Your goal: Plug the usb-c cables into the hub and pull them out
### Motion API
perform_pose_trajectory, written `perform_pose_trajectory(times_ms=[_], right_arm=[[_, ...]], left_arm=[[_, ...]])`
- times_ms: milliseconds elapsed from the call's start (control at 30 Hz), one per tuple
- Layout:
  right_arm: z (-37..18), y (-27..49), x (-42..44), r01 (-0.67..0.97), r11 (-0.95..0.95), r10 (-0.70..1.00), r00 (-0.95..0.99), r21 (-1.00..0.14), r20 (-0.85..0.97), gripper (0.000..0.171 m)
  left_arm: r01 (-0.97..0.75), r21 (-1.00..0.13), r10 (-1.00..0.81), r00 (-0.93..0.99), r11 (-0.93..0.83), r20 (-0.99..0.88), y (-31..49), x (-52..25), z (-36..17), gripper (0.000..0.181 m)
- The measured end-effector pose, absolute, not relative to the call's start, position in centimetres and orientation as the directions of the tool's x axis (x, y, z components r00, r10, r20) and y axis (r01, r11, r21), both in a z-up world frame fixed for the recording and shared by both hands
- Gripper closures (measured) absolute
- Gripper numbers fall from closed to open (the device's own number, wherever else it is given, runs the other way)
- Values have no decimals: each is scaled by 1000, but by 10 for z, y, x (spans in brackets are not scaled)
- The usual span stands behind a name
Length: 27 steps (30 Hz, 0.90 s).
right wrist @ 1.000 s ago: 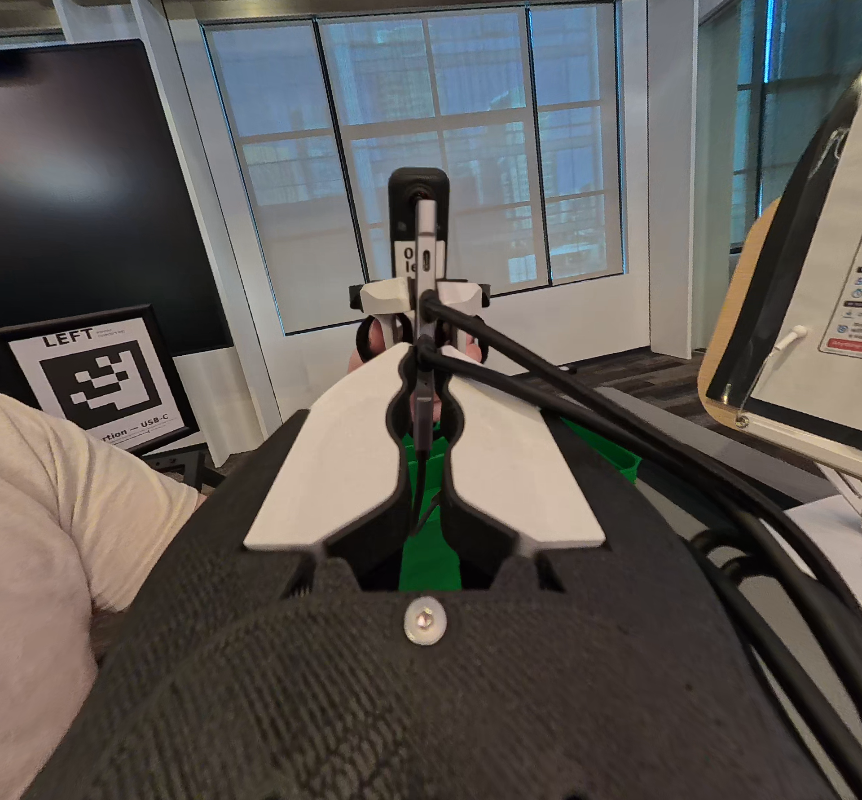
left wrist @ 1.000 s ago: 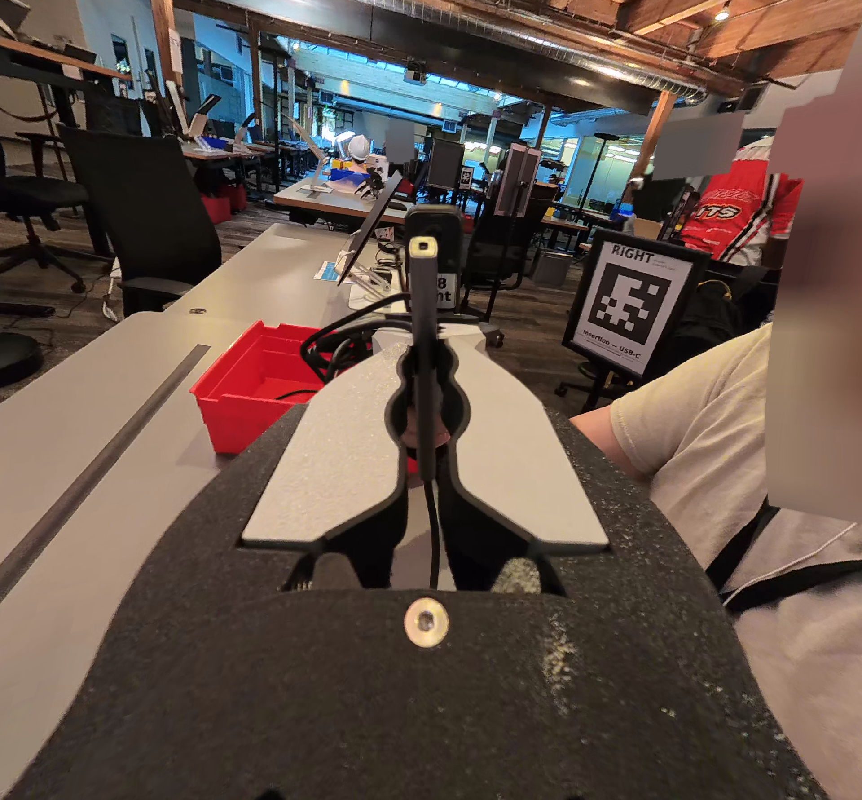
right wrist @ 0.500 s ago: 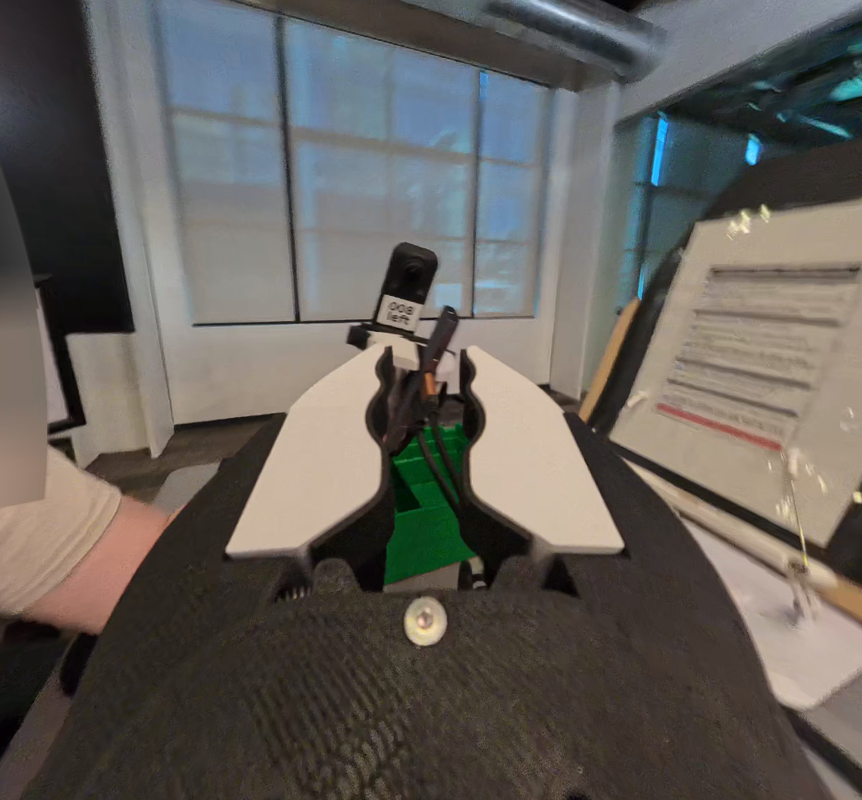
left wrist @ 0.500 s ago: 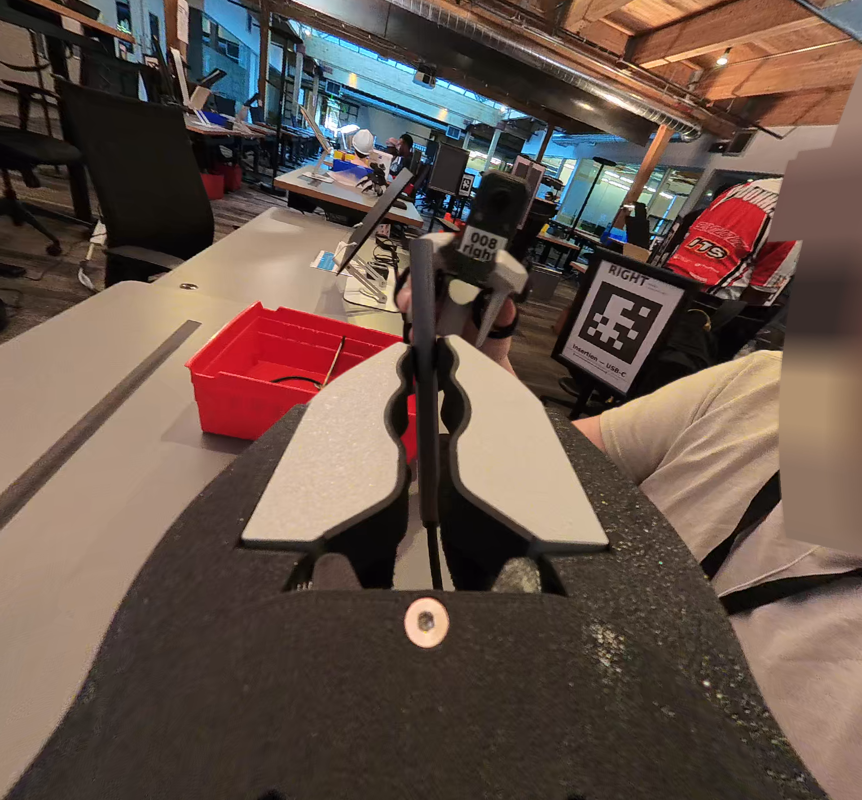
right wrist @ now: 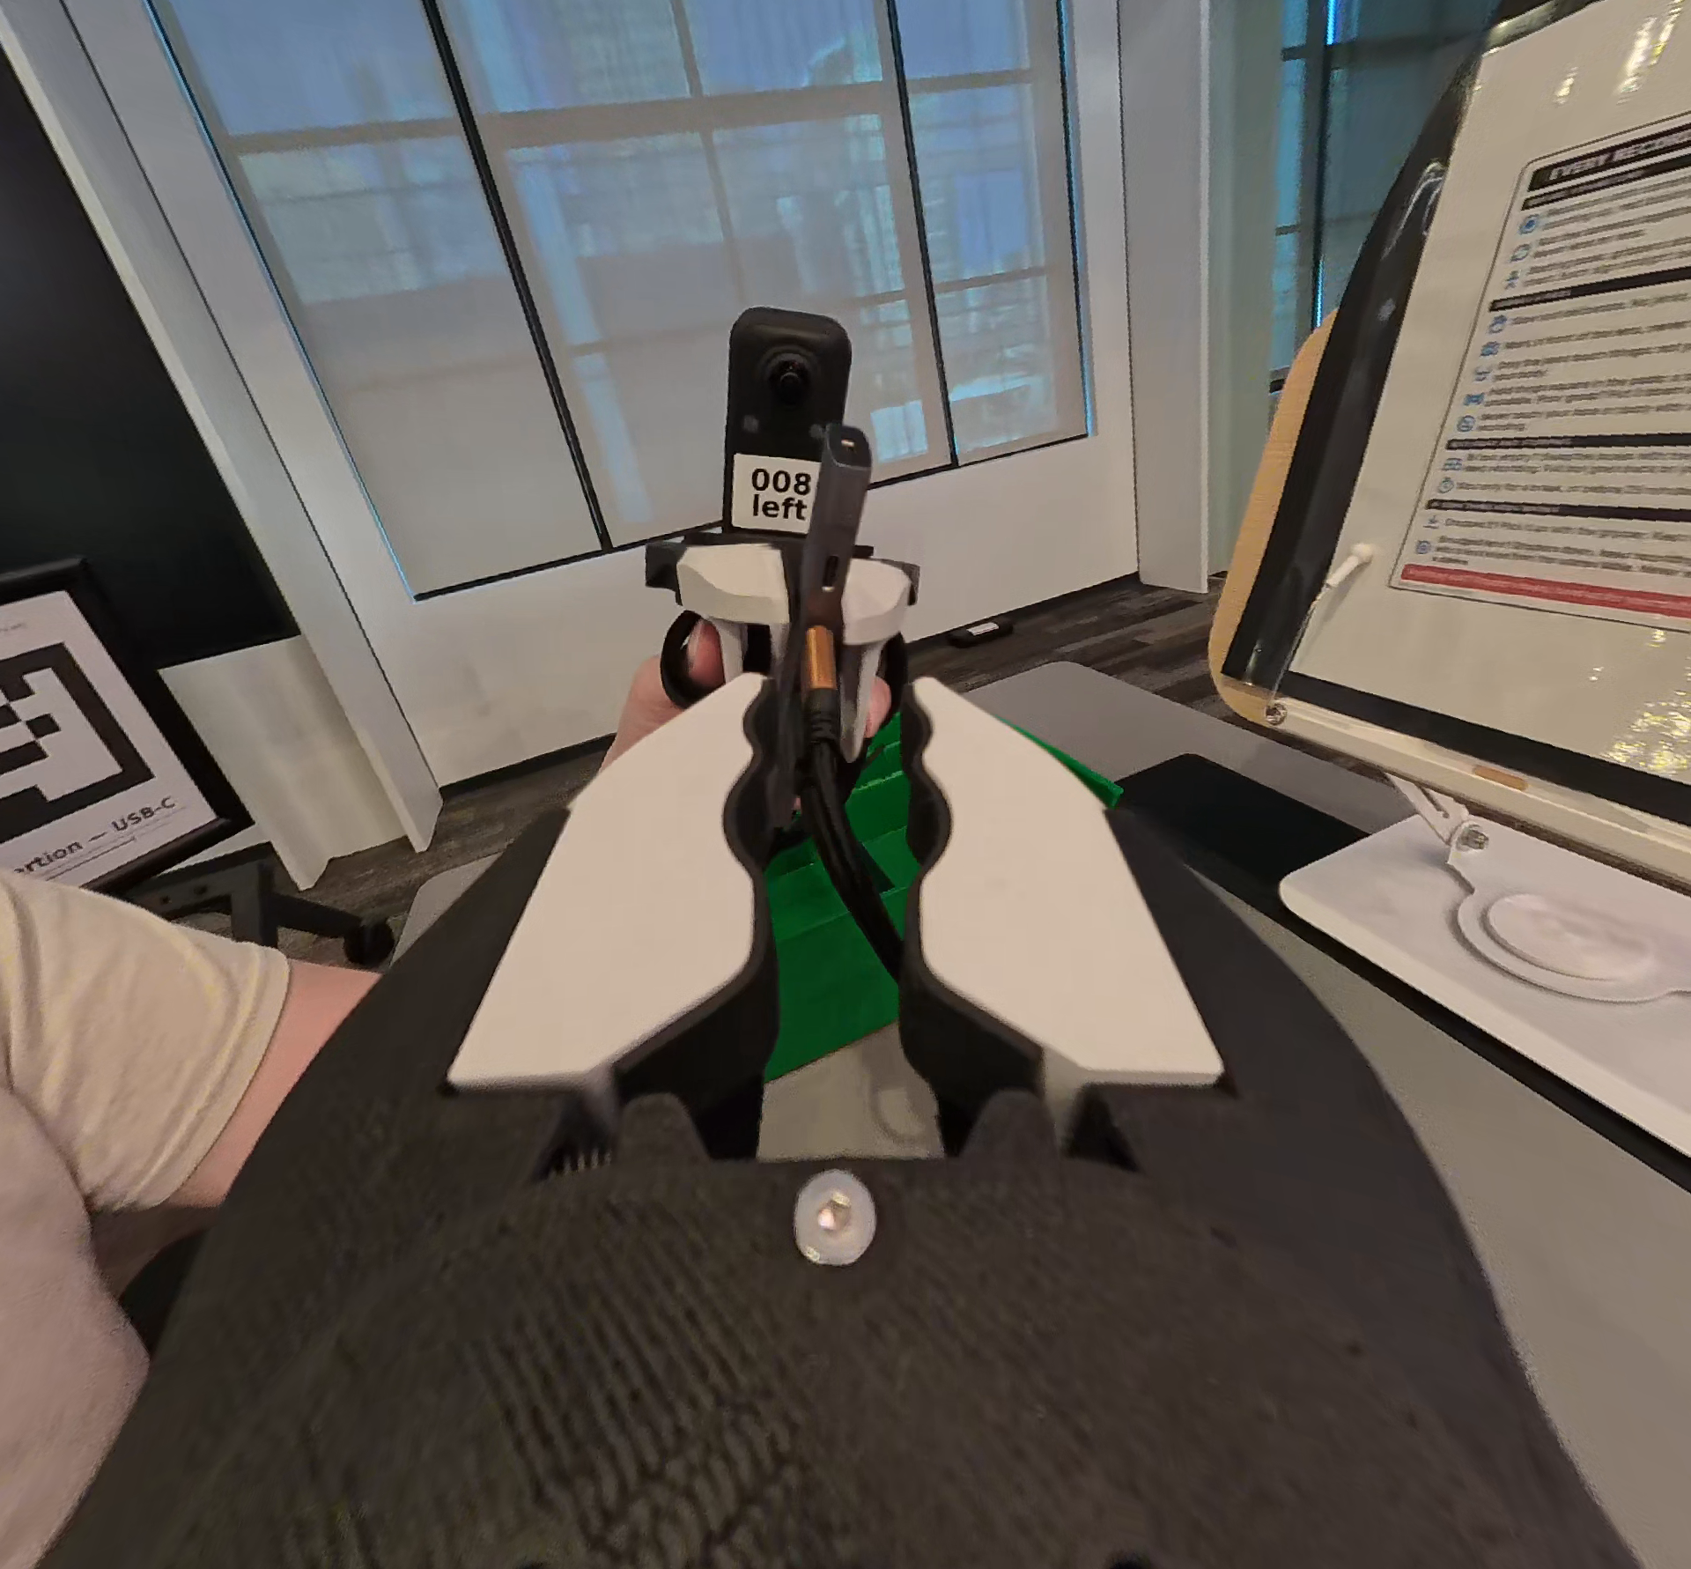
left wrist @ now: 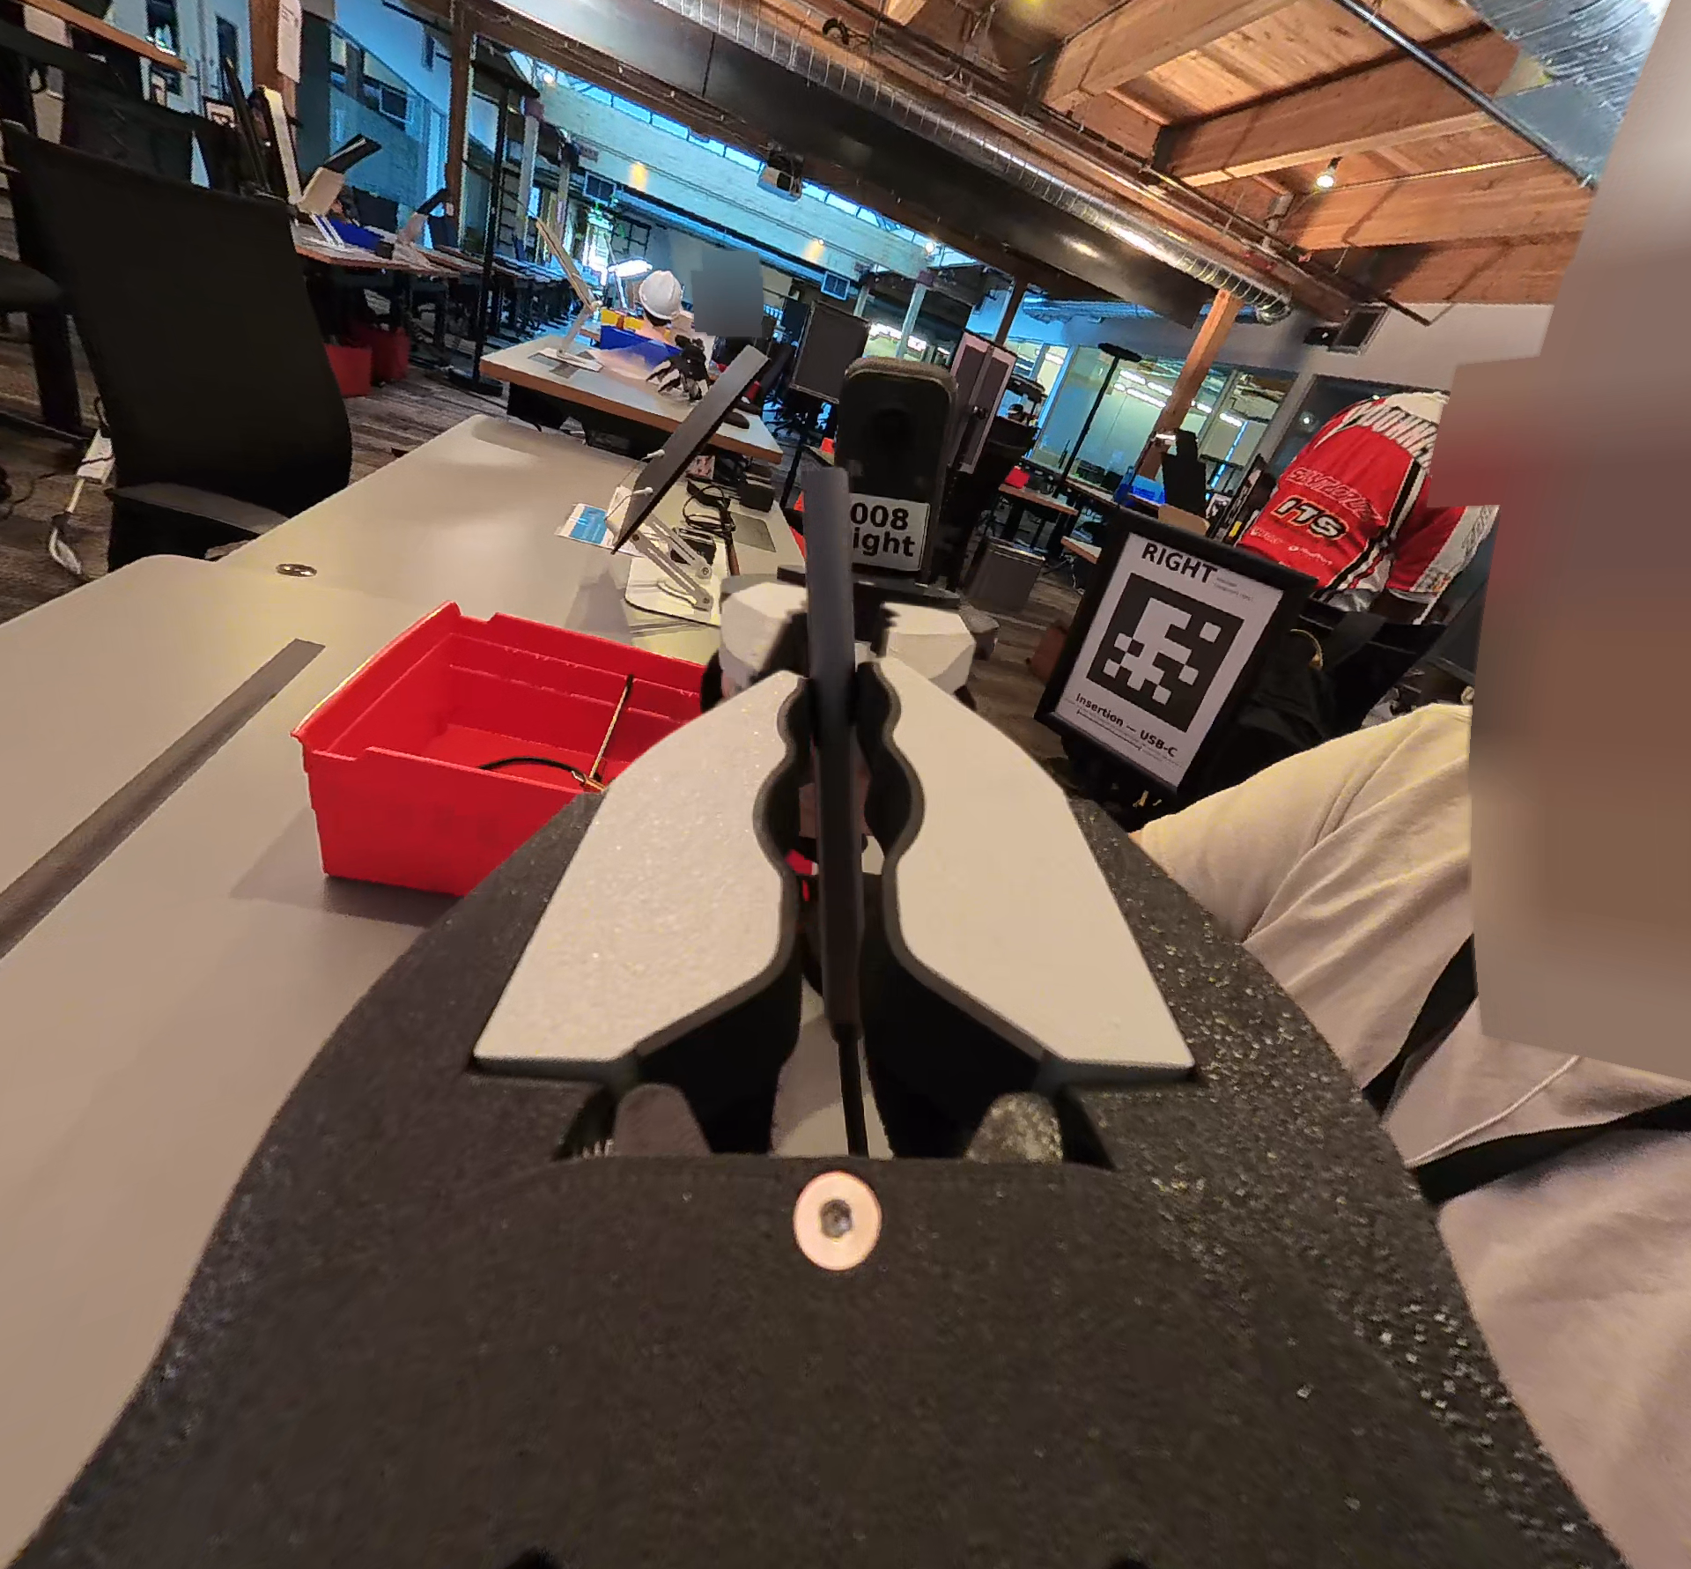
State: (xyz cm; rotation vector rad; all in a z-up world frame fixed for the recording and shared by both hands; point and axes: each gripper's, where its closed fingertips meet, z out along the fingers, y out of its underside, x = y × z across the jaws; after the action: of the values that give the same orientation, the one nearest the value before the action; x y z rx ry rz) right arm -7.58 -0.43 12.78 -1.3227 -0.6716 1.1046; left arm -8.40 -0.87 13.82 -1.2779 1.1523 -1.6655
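Midair, your left gripper [left wrist: 831, 692] pinches the hub [left wrist: 828, 610] edge-on between its fingers, above the surface's [left wrist: 183, 930] near edge beside a red bin [left wrist: 430, 756]. Facing it, your right gripper [right wrist: 837, 701] has its fingers spread, a black usb-c cable [right wrist: 846, 802] hanging loose between them, its gold-collared plug [right wrist: 817, 655] apparently seated in the hub. Judged from this, a pull-out is next: close on the plug and draw straight back. A green bin [right wrist: 823, 976] sits below.
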Motion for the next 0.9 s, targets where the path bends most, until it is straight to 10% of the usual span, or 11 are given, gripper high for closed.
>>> perform_pose_trajectory(times_ms=[33,333,900], right_arm=[[128,-6,-77,-244,-101,910,369,-964,-189,147],[126,-7,-82,-266,-144,923,312,-953,-226,164],[103,-22,-71,168,-40,920,391,-985,29,163]], left_arm=[[24,-943,-918,-238,-331,316,-9,-83,138,172],[16,-952,-925,-242,-306,293,-12,-78,135,173],[-105,-972,-909,-346,-210,234,-30,-66,107,172]])
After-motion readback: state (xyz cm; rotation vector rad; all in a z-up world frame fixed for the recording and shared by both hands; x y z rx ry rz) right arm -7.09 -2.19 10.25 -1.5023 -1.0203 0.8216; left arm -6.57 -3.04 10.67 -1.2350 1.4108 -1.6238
